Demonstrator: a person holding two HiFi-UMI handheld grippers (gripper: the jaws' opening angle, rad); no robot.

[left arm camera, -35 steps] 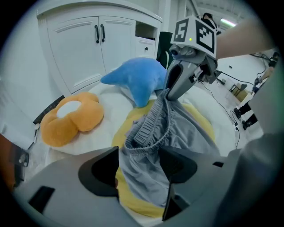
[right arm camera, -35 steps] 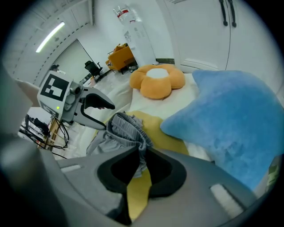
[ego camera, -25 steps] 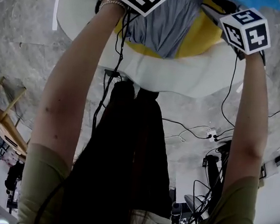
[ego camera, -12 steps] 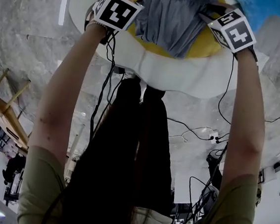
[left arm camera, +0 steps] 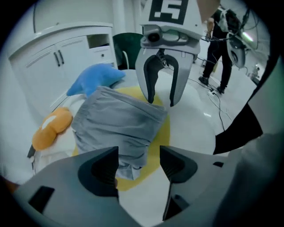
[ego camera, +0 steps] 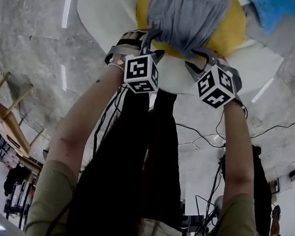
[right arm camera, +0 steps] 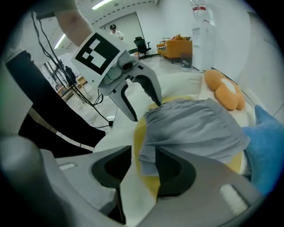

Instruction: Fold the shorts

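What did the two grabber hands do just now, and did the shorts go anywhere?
Both grippers drew back toward the person, to the near edge of the shorts. The jaws of the left gripper have just been opening, with no cloth pinched; those of the right gripper stand apart too. The shorts stayed on the yellow cushion.

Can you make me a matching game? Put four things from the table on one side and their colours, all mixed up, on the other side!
Things:
1. shorts
2. round mat under the shorts
3. pointed plush toy
4. lumpy plush toy

Colours:
A. orange
B. grey
C. blue
D. yellow

Pairs: 1-B, 2-D, 3-C, 4-A
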